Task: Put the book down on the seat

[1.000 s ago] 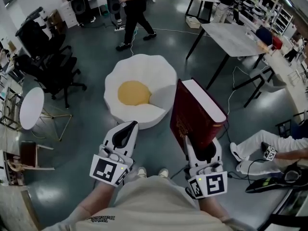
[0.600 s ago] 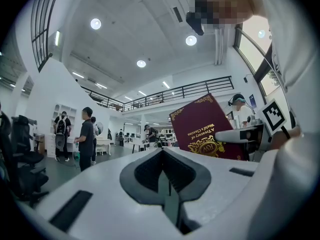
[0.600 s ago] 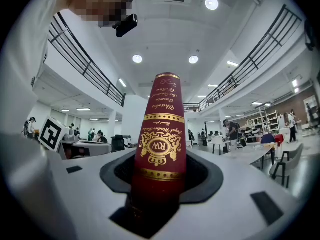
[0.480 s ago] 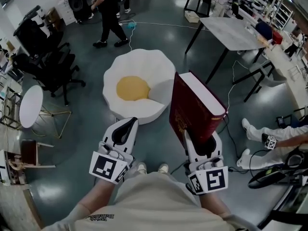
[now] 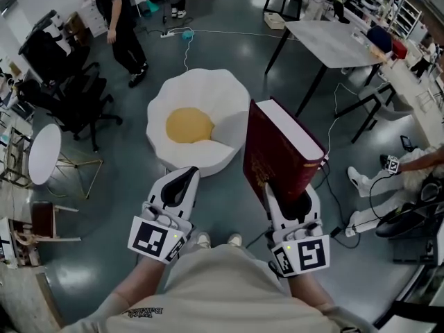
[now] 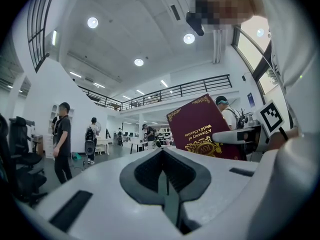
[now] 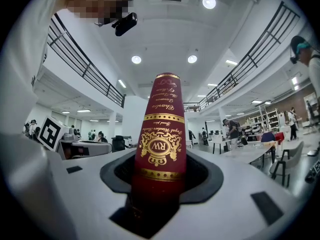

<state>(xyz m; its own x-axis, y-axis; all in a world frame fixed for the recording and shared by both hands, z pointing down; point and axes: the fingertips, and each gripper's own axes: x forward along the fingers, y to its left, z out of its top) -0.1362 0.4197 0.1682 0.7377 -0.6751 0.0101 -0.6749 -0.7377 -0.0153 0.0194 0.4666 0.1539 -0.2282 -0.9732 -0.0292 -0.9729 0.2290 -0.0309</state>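
A thick dark-red book [image 5: 277,155] with gilt print stands upright in my right gripper [image 5: 290,201], whose jaws are shut on its lower end. In the right gripper view the book's spine [image 7: 162,129] rises straight up from between the jaws of that gripper [image 7: 161,186]. The seat [image 5: 229,99] is a low white egg-shaped pouf with a yellow middle [image 5: 189,125], on the floor ahead and left of the book. My left gripper [image 5: 179,183] hovers near the seat's front edge, shut and empty. The left gripper view shows its jaws [image 6: 163,156] closed together, with the book [image 6: 202,129] to the right.
Black office chairs [image 5: 69,92] and a small round white table [image 5: 43,155] stand at the left. A grey table [image 5: 333,40] on black legs is at the back right. A person [image 5: 123,23] walks at the back left. Another person's legs [image 5: 409,165] and cables [image 5: 340,137] are at the right.
The walking person has crossed from the back middle to the back left. The legs at the right have drawn back toward the edge. Both grippers and the book have barely moved.
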